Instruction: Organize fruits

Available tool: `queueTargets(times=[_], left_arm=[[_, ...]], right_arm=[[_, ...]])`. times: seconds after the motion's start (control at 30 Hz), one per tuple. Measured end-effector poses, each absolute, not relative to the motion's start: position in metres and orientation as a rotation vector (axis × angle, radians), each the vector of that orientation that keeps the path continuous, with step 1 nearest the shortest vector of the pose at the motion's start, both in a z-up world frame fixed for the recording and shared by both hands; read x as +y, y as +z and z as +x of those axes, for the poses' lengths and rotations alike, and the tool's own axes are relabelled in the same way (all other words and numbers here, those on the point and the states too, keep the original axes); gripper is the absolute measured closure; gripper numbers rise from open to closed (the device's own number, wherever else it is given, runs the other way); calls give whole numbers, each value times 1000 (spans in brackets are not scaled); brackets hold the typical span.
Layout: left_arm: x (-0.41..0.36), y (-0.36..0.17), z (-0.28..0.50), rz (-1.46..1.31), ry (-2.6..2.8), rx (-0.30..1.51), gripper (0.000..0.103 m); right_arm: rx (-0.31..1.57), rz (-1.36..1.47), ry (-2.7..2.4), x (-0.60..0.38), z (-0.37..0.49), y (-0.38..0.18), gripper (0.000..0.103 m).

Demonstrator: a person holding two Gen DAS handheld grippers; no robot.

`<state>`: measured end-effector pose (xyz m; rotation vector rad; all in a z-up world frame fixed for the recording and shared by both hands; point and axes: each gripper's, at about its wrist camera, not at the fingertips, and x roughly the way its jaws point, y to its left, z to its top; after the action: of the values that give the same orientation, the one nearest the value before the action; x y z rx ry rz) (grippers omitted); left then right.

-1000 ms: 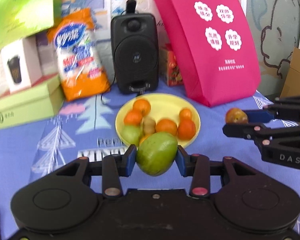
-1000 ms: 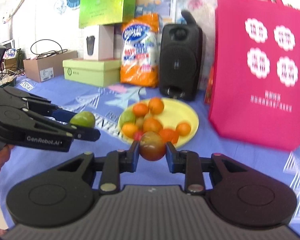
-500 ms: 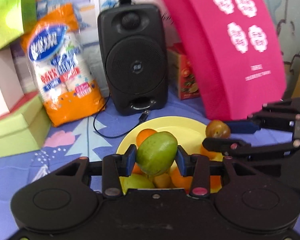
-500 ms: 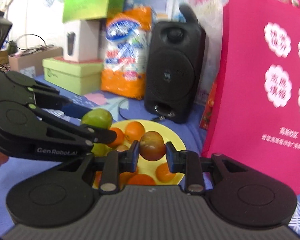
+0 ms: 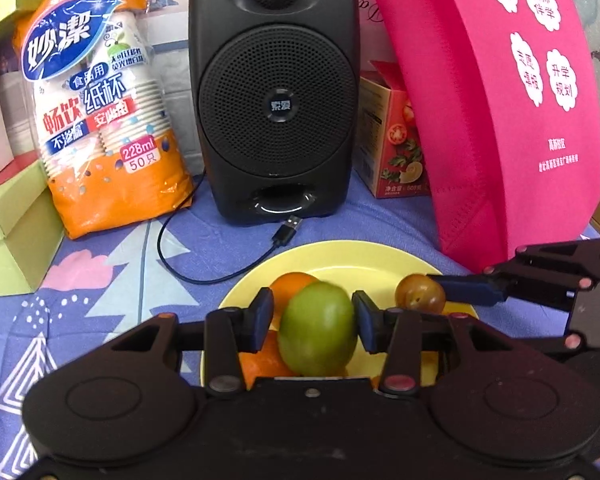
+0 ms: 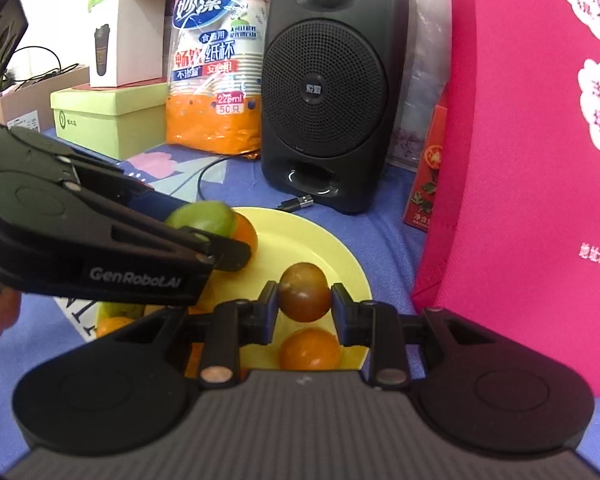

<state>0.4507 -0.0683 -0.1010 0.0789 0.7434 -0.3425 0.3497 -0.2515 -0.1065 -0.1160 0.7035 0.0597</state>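
My left gripper point(image 5: 313, 322) is shut on a green fruit point(image 5: 318, 328) and holds it over the near part of the yellow plate point(image 5: 352, 260). My right gripper point(image 6: 304, 306) is shut on a small brown-red fruit point(image 6: 304, 297) above the plate's right side point(image 6: 324, 248). Oranges lie on the plate, one point(image 6: 310, 349) below the right gripper and one point(image 5: 290, 284) behind the left fingers. In the right wrist view the left gripper point(image 6: 220, 248) reaches in from the left with the green fruit point(image 6: 202, 218). In the left wrist view the brown-red fruit point(image 5: 420, 293) sits at the right gripper's tip.
A black speaker point(image 5: 274, 92) stands just behind the plate, its USB cable point(image 5: 286, 232) lying by the rim. An orange cup pack point(image 5: 100, 108) is at the left, a pink bag point(image 5: 500, 112) at the right, a small tomato carton point(image 5: 392, 140) between, and a green box point(image 6: 108, 120) far left.
Both grippers have moved forward and down over the plate, each still holding its fruit. The speaker and bag now loom much closer.
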Motion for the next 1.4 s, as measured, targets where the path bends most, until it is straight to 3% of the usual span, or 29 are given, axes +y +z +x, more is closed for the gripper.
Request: queueTargets(times=[0.2, 0.3, 0.5, 0.6, 0.7, 0.8, 0.87, 0.93, 0.97, 1.2, 1.4], left_arm=[[-68, -98, 447, 82, -342, 754, 57], [-68, -91, 439, 103, -331, 739, 49], [-62, -67, 413, 122, -313, 680, 48], [-56, -53, 395, 125, -306, 652, 48], [-51, -39, 374, 126, -302, 621, 42], [-44, -24, 346, 129, -288, 587, 33], [-40, -14, 325, 126, -271, 572, 20], [-37, -6, 305, 136, -244, 558, 0], [-35, -2, 294, 141, -231, 549, 0], [-20, 11, 222, 116, -208, 547, 0], [-20, -3, 162, 80, -191, 570, 0]], right_arm=[[716, -138, 68, -246, 349, -107, 73], [704, -136, 65, -246, 344, -101, 67], [668, -144, 55, -245, 324, -80, 62], [637, -133, 47, -244, 303, -67, 54], [603, -123, 37, -241, 278, -54, 50], [562, -101, 19, -238, 253, -36, 38], [532, -94, 1, -236, 235, -22, 20], [493, -89, -16, -232, 215, -7, 4], [474, -88, -26, -230, 204, 0, 0], [486, -61, -92, -212, 141, 25, 0], [521, -24, -240, -190, 91, 6, 0]])
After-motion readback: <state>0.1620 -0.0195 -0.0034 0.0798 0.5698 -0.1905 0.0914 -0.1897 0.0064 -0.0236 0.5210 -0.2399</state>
